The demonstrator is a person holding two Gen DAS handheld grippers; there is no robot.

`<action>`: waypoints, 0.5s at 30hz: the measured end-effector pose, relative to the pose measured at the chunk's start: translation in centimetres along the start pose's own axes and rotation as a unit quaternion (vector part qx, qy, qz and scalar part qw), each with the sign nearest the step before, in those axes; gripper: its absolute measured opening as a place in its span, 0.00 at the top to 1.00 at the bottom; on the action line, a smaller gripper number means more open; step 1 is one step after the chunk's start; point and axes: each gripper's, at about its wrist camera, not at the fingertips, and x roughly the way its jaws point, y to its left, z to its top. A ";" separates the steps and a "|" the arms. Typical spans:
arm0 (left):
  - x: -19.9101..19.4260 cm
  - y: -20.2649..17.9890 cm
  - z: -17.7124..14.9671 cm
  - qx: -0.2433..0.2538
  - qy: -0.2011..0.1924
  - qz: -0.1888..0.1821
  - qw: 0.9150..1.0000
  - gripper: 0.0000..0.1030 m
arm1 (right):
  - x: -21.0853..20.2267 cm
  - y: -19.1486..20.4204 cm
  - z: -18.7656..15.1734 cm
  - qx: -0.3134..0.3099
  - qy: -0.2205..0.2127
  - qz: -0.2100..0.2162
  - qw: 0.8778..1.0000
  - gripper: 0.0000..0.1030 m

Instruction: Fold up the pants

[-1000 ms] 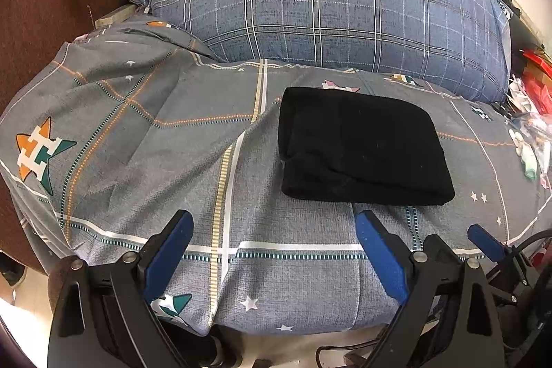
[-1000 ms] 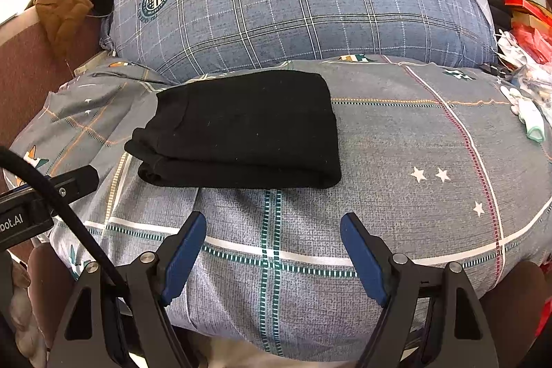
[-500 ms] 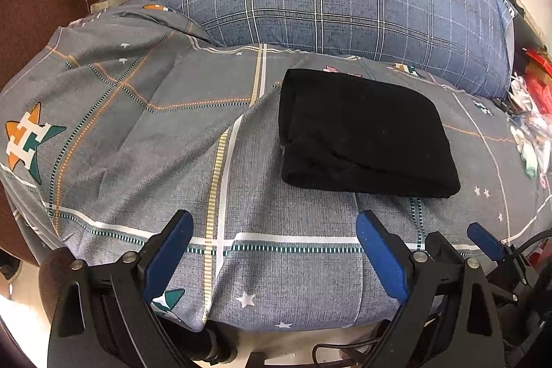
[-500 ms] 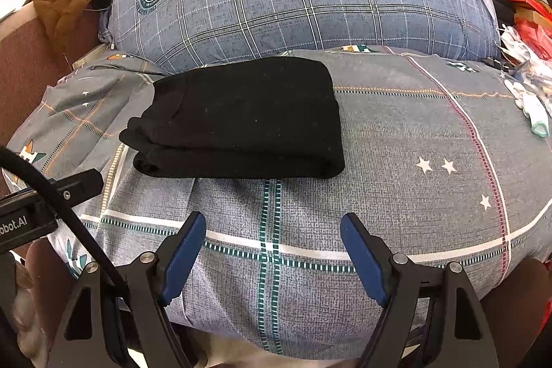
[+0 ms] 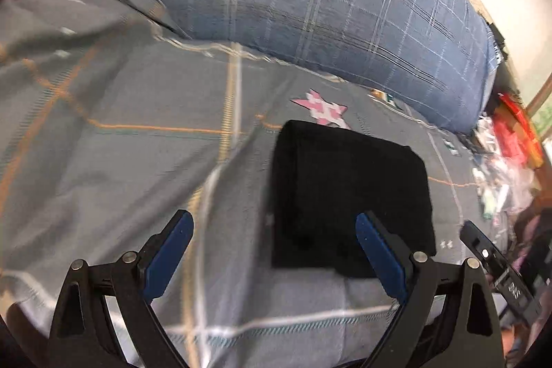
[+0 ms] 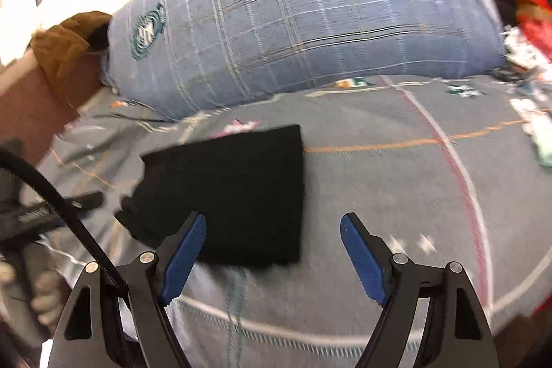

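The black pants (image 5: 348,195) lie folded into a compact rectangle on the grey patterned bedsheet (image 5: 138,143); they also show in the right wrist view (image 6: 234,192). My left gripper (image 5: 274,237) is open and empty, just above the near left edge of the pants. My right gripper (image 6: 272,240) is open and empty, over the near right corner of the pants. Both views are motion-blurred.
A big blue plaid pillow (image 5: 310,9) lies behind the pants, also in the right wrist view (image 6: 310,33). A brown garment (image 6: 65,47) hangs at the back left. Red and white clutter (image 5: 507,154) sits at the bed's right side.
Both grippers have moved forward toward the folded pants, which now sit closer and larger in both views. The jaws stay open. The pants have not moved.
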 end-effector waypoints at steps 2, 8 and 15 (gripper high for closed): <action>2.1 0.4 0.6 -0.018 0.022 -0.023 0.999 0.08 | 1.6 -0.7 1.2 0.013 0.013 0.015 1.000 0.18; 6.0 0.5 0.8 -0.046 0.059 -0.072 0.995 0.08 | 7.4 -3.4 2.8 0.092 0.073 0.091 0.989 0.18; 6.7 -3.5 0.2 0.013 0.070 -0.052 0.996 0.29 | 10.9 -3.7 2.9 0.136 0.102 0.143 0.975 0.41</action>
